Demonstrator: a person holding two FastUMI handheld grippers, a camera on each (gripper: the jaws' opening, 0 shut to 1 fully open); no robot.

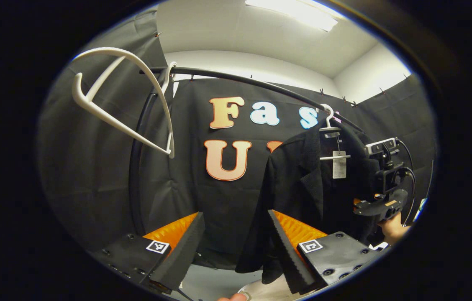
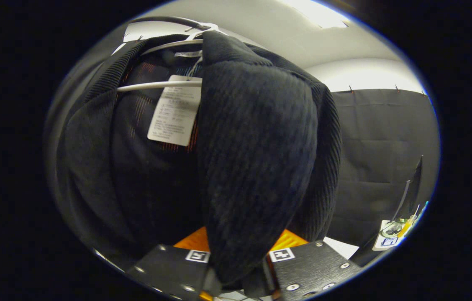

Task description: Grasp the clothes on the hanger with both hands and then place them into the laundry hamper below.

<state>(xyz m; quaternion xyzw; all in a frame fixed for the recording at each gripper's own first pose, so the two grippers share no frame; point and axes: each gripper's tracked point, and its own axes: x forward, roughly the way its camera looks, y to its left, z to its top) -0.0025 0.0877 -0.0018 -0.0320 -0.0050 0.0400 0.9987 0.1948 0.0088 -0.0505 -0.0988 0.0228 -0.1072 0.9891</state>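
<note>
The grasping step is in hand, and it looks half done. In the left gripper view the dark jacket (image 1: 303,188) is seen hanging from a white hanger (image 1: 330,125) on the black rail (image 1: 261,83), at the right of the scene, with a paper tag (image 1: 339,164) showing at its collar. A second, bare hanger (image 1: 127,100) hangs at the left end of the same rail, well apart from the garment.

The left gripper (image 1: 236,246) is held with its fingers spread wide. Nothing lies between them, and the jacket's near edge is seen just beside the right finger rather than inside the gap. So this gripper is judged to be open and not yet engaged.

The right gripper (image 1: 380,200) is seen in that same view at the jacket's far side, with a hand (image 1: 393,228) beneath it. In the right gripper view, a thick fold of the jacket (image 2: 257,159) runs down between the fingers of the right gripper (image 2: 238,261). Whether both fingers are pressing on the cloth cannot be told, since the fold hides the gap.

The laundry hamper cannot be made out clearly.

The next move is judged to call for the left gripper to be brought right onto the near shoulder or lapel and closed on it. Only then can the garment be lifted clear of its hanger and lowered.
</note>
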